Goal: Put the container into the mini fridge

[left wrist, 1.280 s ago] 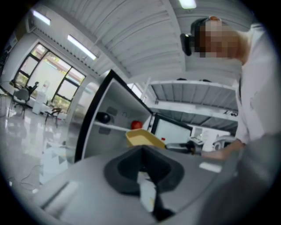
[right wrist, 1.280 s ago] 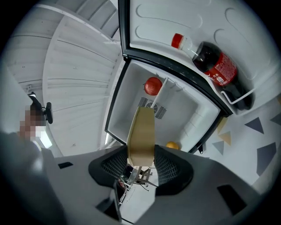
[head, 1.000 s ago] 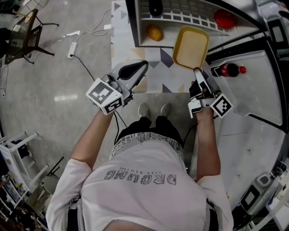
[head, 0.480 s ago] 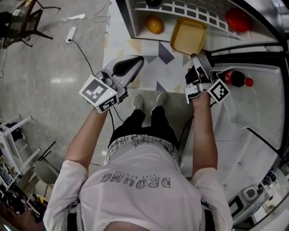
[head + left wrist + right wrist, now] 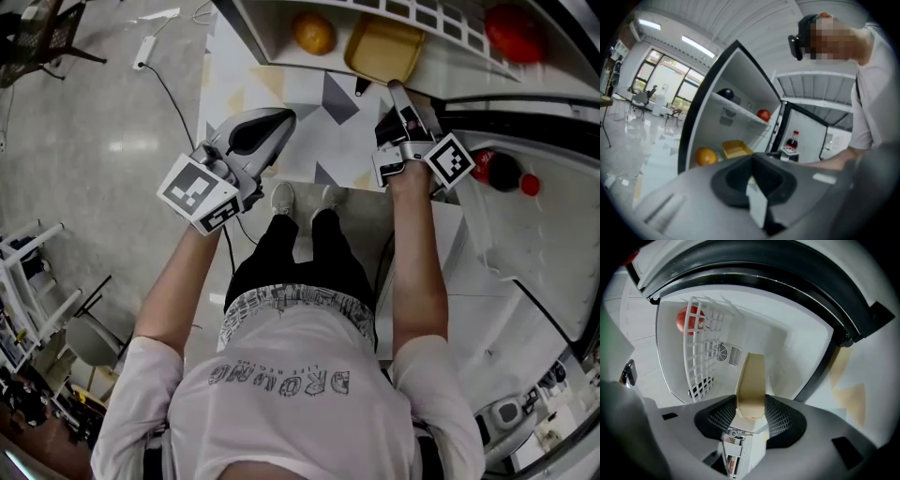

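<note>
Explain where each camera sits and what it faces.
Head view: on the person's head, looking steeply down; shirt, arms, left gripper, right gripper show.
Left gripper view: rides that gripper, faces the open fridge; shirt at right.
Right gripper view: looks into the fridge past its gripped container.
Shared: all three show the container.

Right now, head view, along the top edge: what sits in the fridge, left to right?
orange → yellow container → red round fruit
</note>
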The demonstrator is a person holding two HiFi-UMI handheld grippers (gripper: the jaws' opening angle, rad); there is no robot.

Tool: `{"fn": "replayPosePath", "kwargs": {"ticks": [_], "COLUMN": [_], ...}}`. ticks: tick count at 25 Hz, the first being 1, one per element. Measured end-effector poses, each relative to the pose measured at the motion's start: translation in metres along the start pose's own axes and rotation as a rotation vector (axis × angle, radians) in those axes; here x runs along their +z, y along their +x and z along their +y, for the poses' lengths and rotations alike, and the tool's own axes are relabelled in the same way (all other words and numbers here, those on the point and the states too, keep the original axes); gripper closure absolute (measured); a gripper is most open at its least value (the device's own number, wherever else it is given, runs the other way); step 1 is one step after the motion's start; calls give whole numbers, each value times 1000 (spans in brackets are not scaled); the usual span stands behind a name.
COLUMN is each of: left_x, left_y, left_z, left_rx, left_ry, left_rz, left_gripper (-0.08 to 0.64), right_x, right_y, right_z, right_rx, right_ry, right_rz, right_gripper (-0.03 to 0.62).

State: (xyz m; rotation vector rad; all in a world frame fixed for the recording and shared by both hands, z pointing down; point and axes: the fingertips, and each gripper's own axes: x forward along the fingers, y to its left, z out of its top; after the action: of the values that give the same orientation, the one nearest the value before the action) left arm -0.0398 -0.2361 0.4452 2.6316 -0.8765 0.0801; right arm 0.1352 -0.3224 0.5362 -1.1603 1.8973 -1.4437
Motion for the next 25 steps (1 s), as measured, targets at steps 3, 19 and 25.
{"fn": "replayPosePath", "kwargs": {"ticks": [3, 19, 25], "left_x": [-8, -15, -17], "left_y": [4, 10, 12], "left_z": [-1, 9, 9], "left_rx": [1, -9, -15], "left_ry": [-14, -18, -17], "left_rz": [6, 13, 16], "left_gripper": [554, 554, 554], "right_x": [-2, -1, -3], "right_y": [8, 33, 37], "right_z": [-6, -26, -32], "right_rx": [-3, -20, -24], "right_ry": [17, 62, 119], "right_rz": [-7, -44, -47], "right_gripper": [411, 411, 408]}}
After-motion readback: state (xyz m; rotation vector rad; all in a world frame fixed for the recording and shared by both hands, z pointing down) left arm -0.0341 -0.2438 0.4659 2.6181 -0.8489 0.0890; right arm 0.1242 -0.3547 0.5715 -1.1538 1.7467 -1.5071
